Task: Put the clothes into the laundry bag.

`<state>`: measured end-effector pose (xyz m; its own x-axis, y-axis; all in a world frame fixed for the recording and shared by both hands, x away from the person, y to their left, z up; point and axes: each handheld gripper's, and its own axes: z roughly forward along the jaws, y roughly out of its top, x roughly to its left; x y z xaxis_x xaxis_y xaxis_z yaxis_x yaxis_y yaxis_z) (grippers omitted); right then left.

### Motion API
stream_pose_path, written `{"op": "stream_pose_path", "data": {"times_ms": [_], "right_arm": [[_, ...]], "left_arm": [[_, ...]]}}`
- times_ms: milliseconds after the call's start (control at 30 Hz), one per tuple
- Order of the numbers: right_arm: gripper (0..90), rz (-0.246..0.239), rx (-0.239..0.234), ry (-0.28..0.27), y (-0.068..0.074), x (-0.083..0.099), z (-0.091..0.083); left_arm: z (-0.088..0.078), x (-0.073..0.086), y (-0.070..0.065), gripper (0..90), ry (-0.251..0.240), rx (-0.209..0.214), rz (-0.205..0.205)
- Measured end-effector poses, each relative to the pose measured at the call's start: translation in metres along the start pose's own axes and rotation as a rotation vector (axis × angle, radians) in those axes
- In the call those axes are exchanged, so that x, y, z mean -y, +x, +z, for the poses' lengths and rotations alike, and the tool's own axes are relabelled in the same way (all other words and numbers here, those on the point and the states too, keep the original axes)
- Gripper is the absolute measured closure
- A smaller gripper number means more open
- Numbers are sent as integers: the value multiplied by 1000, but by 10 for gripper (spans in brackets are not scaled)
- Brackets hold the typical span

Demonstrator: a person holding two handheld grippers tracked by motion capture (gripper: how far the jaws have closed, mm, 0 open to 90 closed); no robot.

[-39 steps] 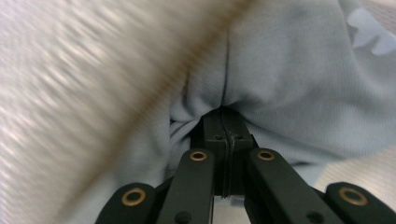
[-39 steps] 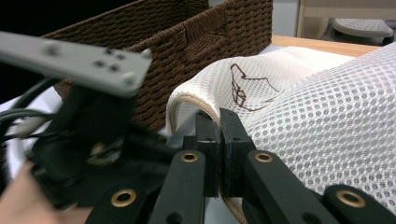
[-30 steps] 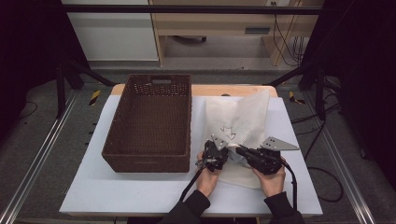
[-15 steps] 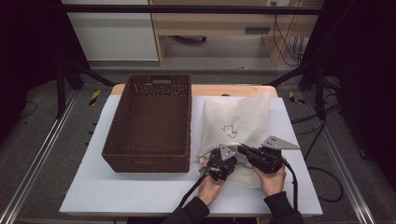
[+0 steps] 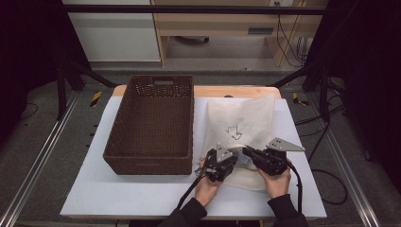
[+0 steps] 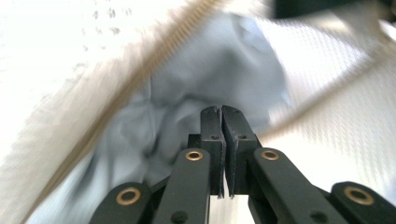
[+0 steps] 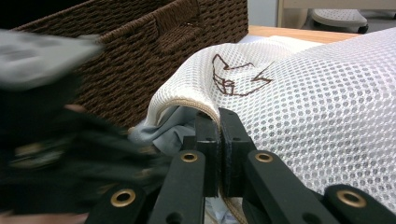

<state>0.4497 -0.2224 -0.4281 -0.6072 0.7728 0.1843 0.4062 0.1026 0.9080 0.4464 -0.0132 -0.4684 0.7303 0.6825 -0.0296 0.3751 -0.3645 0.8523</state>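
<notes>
Mesh laundry bag (image 5: 241, 127), right of basket (image 5: 153, 125): right gripper (image 7: 219, 116) pinches its opening hem; left gripper (image 6: 220, 112), pressed together, seemingly pinching grey cloth (image 6: 187, 102) inside; hold hem taut, draw cloth slowly

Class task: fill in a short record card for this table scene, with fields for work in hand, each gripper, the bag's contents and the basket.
work in hand: getting a pale blue cloth through the mouth of a white mesh bag
right gripper: shut on the bag's tan rim, holding the mouth up
left gripper: shut, at the cloth inside the mouth
basket: brown wicker, empty, left of the bag
table: white
</notes>
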Motion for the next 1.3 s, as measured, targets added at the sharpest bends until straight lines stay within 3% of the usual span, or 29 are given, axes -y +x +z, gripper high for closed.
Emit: {"op": "stream_pose_path", "data": {"times_ms": [33,67,167,267,367,433,500,567,700,767,833,967,1100,1200,1300], "right_arm": [[881,2,0,-1,0,0,0],[882,0,1,-1,0,0,1],[882,0,3,2,1,0,1],[881,-2,9,2,0,0,0],[881,-2,12,2,-2,0,-1],[881,-5,15,1,-1,0,-2],[881,-3,11,3,-1,0,0],[882,-9,14,6,0,0,0],[881,-6,11,6,-1,0,0],[882,-10,10,7,-1,0,0],[882,-7,6,5,0,0,1],[882,-4,-2,1,0,-1,0],[882,-1,-11,0,-1,-1,0],[883,1,-17,-2,0,-2,-1],[883,3,-20,-3,-1,-2,-1]], "left_arm": [[-5,3,1,895,3,-33,33],[-8,4,5,895,25,-63,39],[-10,6,13,895,62,-95,26],[-16,8,14,888,86,-148,79],[-30,14,14,848,81,-163,118],[-38,16,16,814,69,-182,112],[-41,15,21,800,50,-182,65],[-42,14,23,787,38,-195,59],[-35,10,21,745,69,-220,85],[-26,7,20,766,95,-200,72],[-15,2,18,802,131,-154,54],[3,-4,8,822,151,-140,81],[19,-12,6,849,154,-120,54],[27,-18,5,877,132,-149,52],[34,-21,10,896,97,-154,4]]}}
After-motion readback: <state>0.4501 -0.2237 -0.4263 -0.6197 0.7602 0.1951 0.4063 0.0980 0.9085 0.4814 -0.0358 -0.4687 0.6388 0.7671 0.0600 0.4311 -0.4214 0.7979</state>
